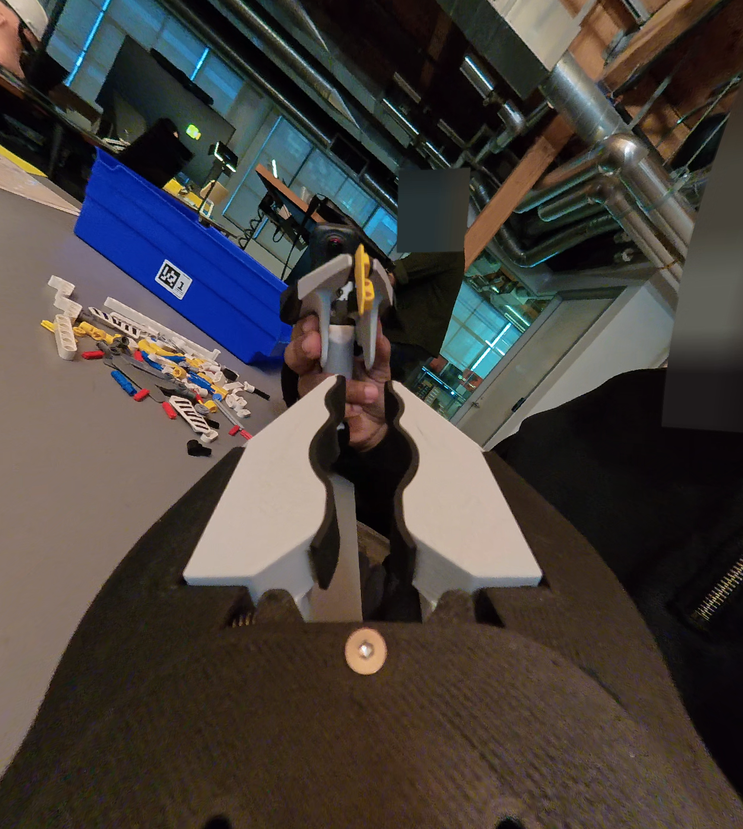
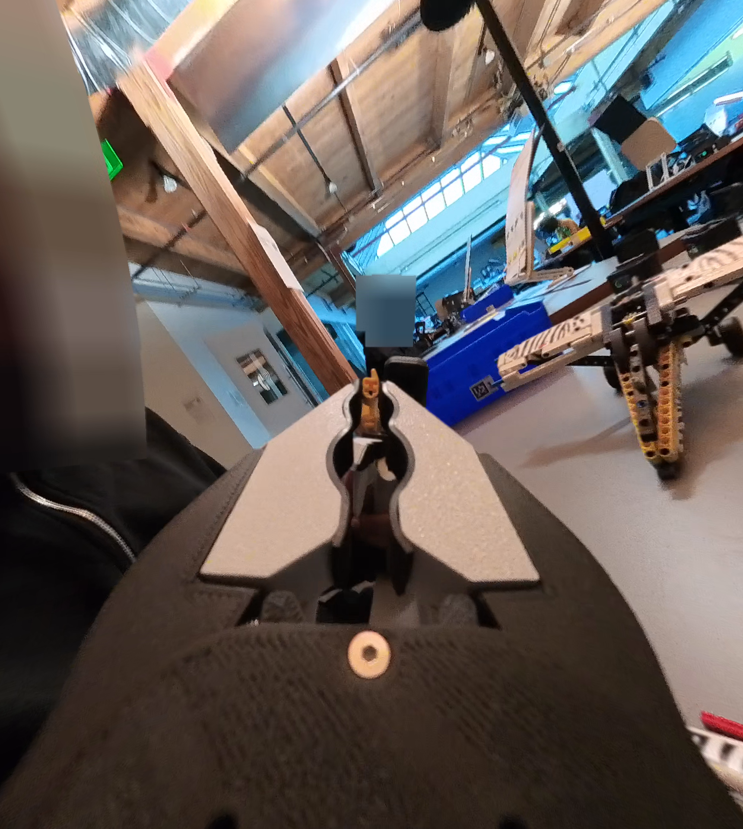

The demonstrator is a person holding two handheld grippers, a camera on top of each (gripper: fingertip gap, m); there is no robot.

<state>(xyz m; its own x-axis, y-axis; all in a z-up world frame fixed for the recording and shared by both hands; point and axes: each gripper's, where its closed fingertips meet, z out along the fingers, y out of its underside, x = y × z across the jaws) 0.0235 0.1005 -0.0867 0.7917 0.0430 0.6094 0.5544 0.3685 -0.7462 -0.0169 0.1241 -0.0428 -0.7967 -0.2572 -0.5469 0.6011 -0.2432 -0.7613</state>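
My right gripper is shut on a small yellow building piece that stands upright between its pads, tip poking past them. The left wrist view shows the same gripper from the front, held up in a hand, with the yellow piece pinched against one finger. My left gripper points at that hand from just below. Its jaws stand a little apart with nothing between the pads. Both grippers are raised above the grey table.
A pile of loose white, yellow, blue, red and grey building pieces lies on the table beside a blue bin. A partly built model with striped white panels and yellow beams stands at the right. A person's dark jacket is close. Some 7 centimeters of space lies between my two pairs of fingers.
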